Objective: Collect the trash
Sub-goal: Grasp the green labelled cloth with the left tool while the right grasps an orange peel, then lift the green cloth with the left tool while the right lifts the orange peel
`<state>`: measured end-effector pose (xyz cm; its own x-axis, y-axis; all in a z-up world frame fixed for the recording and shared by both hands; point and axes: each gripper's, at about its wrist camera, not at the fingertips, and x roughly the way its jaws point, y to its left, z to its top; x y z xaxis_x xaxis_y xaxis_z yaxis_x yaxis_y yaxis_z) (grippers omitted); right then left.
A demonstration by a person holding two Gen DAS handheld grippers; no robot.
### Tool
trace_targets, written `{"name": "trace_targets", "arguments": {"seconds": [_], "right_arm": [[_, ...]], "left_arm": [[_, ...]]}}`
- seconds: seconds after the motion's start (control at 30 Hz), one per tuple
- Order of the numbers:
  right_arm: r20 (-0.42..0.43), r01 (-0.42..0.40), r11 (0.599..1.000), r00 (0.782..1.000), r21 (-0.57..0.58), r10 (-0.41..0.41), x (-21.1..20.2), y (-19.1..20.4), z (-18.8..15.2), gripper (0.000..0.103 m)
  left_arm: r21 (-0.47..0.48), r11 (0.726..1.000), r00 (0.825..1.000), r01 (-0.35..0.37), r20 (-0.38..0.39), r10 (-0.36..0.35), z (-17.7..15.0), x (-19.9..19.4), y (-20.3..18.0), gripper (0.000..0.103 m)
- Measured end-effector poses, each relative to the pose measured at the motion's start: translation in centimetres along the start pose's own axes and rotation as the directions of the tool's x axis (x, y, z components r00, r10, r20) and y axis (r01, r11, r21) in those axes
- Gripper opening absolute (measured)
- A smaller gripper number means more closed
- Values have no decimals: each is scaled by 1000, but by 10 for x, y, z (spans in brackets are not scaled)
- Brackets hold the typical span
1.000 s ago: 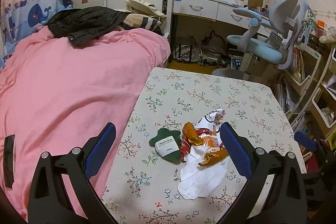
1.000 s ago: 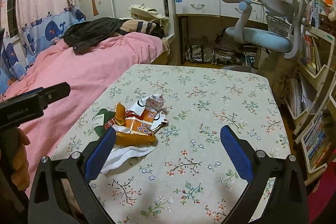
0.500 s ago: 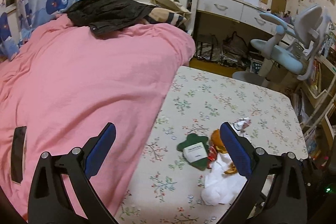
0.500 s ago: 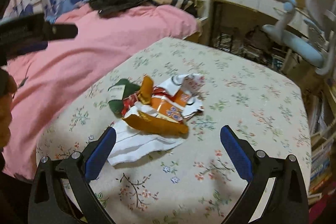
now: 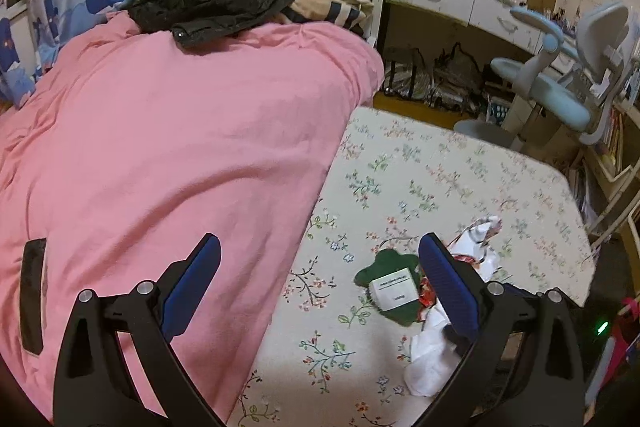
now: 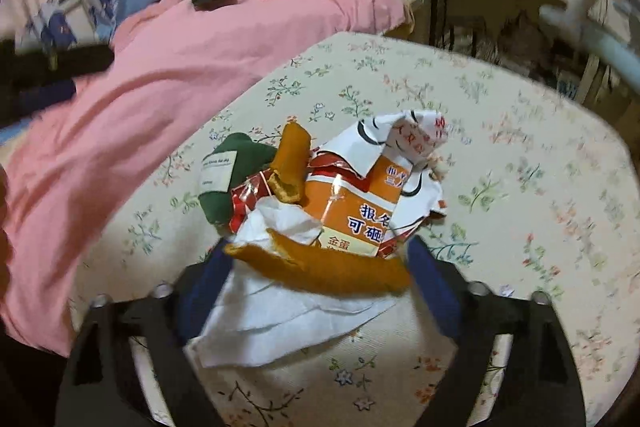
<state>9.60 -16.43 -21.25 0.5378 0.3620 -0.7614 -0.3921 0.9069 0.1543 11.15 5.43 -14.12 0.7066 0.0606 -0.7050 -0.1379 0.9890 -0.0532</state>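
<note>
Right gripper (image 6: 314, 267) has dropped in close, jaws spread around the trash pile (image 6: 320, 203) by the table's (image 6: 520, 155) left edge; nothing grabbed yet (left gripper (image 5: 320, 279) open too, off toward the bed (image 5: 180, 147)).

The left gripper (image 5: 320, 267) hangs with jaws wide apart over the edge where the pink bed (image 5: 168, 147) meets the floral surface (image 5: 440, 179); its right finger overlaps the trash pile (image 5: 432, 307); a green packet (image 5: 390, 285) lies alongside.
</note>
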Motion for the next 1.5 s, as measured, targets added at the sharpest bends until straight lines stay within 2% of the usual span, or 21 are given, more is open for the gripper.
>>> {"name": "trace_targets", "arguments": {"seconds": [0.17, 0.33, 0.47, 0.63, 0.77, 0.87, 0.93, 0.97, 1.07, 1.17, 1.27, 1.33, 1.37, 1.4, 1.43, 1.5], "right_arm": [[4, -62, 990, 998, 126, 62, -10, -23, 2, 62], [-12, -43, 982, 999, 183, 46, -22, -41, -4, 61], [-26, -23, 976, 999, 215, 29, -35, -58, -13, 61], [-92, 10, 984, 996, 179, 6, -37, -66, -20, 63], [-173, 68, 995, 983, 74, -55, -38, -62, -26, 65], [-172, 73, 994, 983, 82, -58, -45, -70, -30, 69], [-150, 70, 990, 987, 126, -51, -53, -81, -32, 72], [-136, 58, 985, 990, 164, -35, -56, -87, -32, 74], [-83, 13, 959, 997, 284, 10, -55, -101, -33, 74], [-23, -20, 923, 999, 385, 31, -51, -109, -32, 74], [-27, 10, 920, 1000, 392, 0, -40, -105, -28, 74], [-53, 36, 937, 998, 347, -19, -34, -95, -27, 64], [-62, 72, 950, 996, 302, -56, -34, -88, -26, 59], [-76, 82, 958, 995, 274, -63, -34, -83, -26, 49], [-86, 87, 966, 994, 243, -68, -34, -78, -27, 46], [-102, 84, 973, 993, 213, -64, -36, -72, -30, 31]], "left_arm": [[-10, 1000, 994, 5, -105, -6, -6, 32, -3, 96], [75, 997, 989, 10, -151, 1, -18, 49, -23, 96], [91, 996, 984, 10, -177, 7, -20, 66, -31, 96], [115, 993, 977, 21, -211, 4, -21, 87, -40, 95], [127, 991, 974, 40, -227, -10, -23, 95, -44, 94], [110, 989, 967, 99, -243, -70, -23, 100, -45, 79], [112, 979, 957, 170, -255, -137, -24, 100, -47, 52], [120, 973, 953, 195, -256, -159, -25, 98, -50, 47], [155, 965, 952, 211, -255, -167, -27, 92, -55, 41], [120, 965, 945, 232, -263, -195, -28, 85, -49, 39], [100, 967, 946, 236, -249, -206, -28, 73, -38, 39], [91, 966, 945, 242, -246, -213, -30, 65, -29, 39], [90, 966, 944, 244, -249, -215, -31, 64, -26, 39], [89, 964, 942, 250, -253, -220, -32, 60, -22, 39], [88, 963, 940, 255, -257, -225, -34, 58, -18, 39], [104, 960, 939, 259, -262, -225, -37, 51, -14, 39]]}}
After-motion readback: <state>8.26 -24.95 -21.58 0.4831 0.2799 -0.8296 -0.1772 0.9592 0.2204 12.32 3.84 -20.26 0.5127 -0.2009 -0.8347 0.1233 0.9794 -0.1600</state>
